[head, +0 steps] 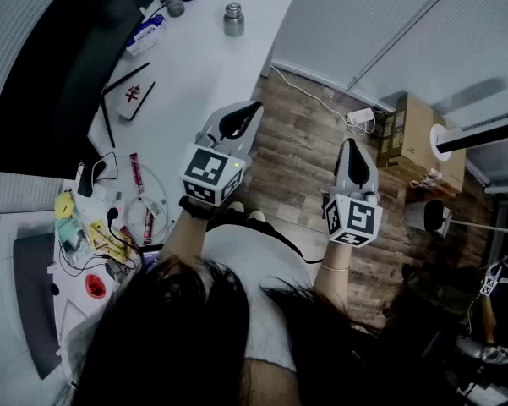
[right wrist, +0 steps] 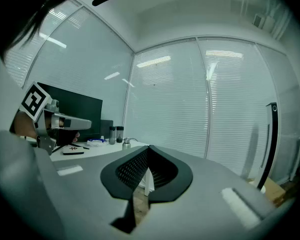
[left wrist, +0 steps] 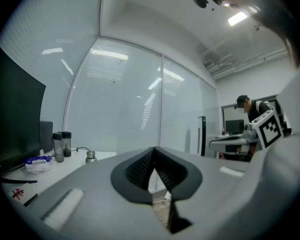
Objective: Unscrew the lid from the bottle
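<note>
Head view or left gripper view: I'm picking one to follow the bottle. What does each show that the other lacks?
Only the head view: a cardboard box on the floor and tangled cables at the near end of the white table. Only the left gripper view: that the left claw is shut on nothing, and a person in a cap far back. Both: the metal bottle, lid on, standing untouched on that table.

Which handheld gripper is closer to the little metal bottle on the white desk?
Left. The left gripper is at the desk edge, short of the bottle; the right gripper is over the wooden floor, farther off.
</note>
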{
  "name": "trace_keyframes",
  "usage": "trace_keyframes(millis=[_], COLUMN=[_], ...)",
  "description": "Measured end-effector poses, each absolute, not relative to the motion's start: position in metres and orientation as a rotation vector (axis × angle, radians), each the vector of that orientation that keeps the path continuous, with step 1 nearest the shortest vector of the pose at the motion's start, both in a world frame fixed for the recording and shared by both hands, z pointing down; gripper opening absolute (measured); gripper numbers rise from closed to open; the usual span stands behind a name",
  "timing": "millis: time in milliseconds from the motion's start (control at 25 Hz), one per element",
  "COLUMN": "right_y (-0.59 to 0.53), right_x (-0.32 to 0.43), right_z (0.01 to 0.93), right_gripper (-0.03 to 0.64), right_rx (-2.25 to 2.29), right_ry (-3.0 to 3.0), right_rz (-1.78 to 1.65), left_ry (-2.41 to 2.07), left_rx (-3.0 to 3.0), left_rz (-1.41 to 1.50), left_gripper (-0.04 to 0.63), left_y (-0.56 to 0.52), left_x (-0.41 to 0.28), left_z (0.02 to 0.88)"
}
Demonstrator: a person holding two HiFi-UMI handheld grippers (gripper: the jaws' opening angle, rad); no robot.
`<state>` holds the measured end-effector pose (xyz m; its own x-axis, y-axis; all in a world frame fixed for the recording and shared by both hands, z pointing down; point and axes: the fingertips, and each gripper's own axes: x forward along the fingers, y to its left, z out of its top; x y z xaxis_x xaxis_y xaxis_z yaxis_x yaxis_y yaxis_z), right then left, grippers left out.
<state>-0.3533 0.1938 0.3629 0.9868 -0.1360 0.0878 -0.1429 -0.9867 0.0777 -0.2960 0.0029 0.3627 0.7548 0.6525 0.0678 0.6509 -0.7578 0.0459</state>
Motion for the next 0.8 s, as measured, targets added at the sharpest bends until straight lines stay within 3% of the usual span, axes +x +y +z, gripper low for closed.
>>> trace_keyframes(millis=[480,800], right_y=[0.23,0.242], right_x=[-0.357,-0.328], right_z=[0.364,0.373], right_gripper=[0.008,0.089], right_rx=[3.1,3.126], right_ry=[-0.233,-0.26], right_rz=[0.119,0.141], left_ry=[1.054,1.076], left_rx=[2.909,2.882], left_rz=[0.093,0.131], left_gripper=[0.061,0.09], left_y=[0.021,0.037], left_x=[-0.296,-0.264], left_z=[0.354,0.368])
